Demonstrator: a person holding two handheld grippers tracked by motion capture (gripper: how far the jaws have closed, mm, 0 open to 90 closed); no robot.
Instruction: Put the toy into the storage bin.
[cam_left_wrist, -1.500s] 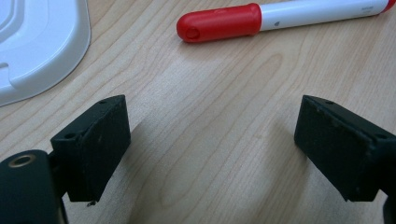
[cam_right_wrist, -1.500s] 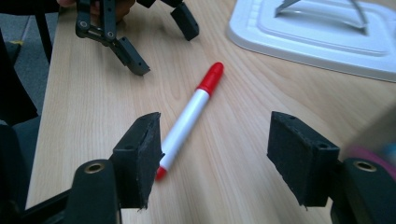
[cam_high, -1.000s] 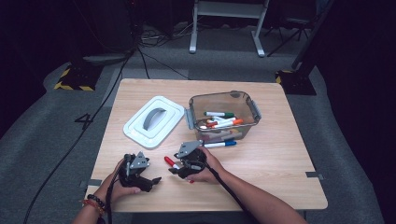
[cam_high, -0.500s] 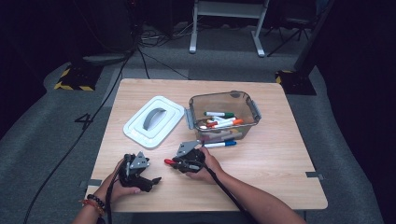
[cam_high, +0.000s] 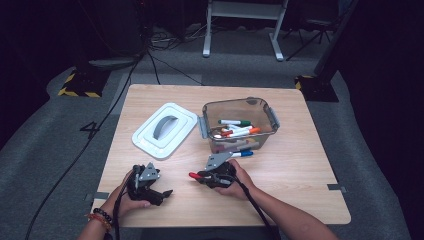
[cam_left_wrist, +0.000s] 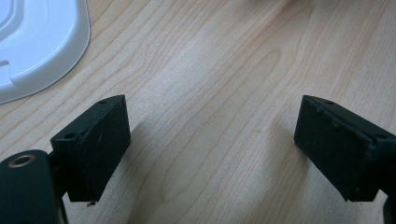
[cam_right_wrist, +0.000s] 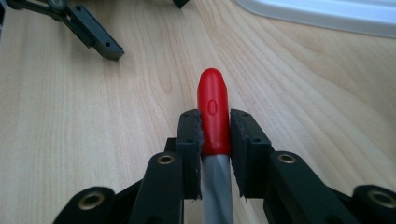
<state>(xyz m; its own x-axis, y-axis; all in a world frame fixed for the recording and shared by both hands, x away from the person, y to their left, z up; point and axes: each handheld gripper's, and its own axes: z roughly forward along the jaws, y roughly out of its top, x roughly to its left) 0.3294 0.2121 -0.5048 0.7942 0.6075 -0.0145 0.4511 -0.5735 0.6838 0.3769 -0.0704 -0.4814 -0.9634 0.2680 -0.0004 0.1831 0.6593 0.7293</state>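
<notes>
My right gripper (cam_right_wrist: 214, 117) is shut on a grey marker with a red cap (cam_right_wrist: 213, 109). The cap sticks out past the pads, just above the wooden table (cam_high: 300, 170). In the high view this right gripper (cam_high: 202, 177) points left at the table's front middle, and the red marker (cam_high: 193, 175) shows at its tip. My left gripper (cam_high: 164, 193) rests at the front left. Its jaws (cam_left_wrist: 210, 135) stand wide open over bare wood with nothing between them.
A clear bin (cam_high: 235, 103) with several markers (cam_high: 235, 131) stands behind the right hand. A blue-capped marker (cam_high: 241, 154) lies on the table at its front wall. The white lid (cam_high: 165, 130) lies left of the bin, and its edge (cam_left_wrist: 37, 42) is near the left gripper.
The right gripper's jaws have closed on the red-capped marker, and the hand has shifted slightly to the right with it. The left gripper has stayed in place.
</notes>
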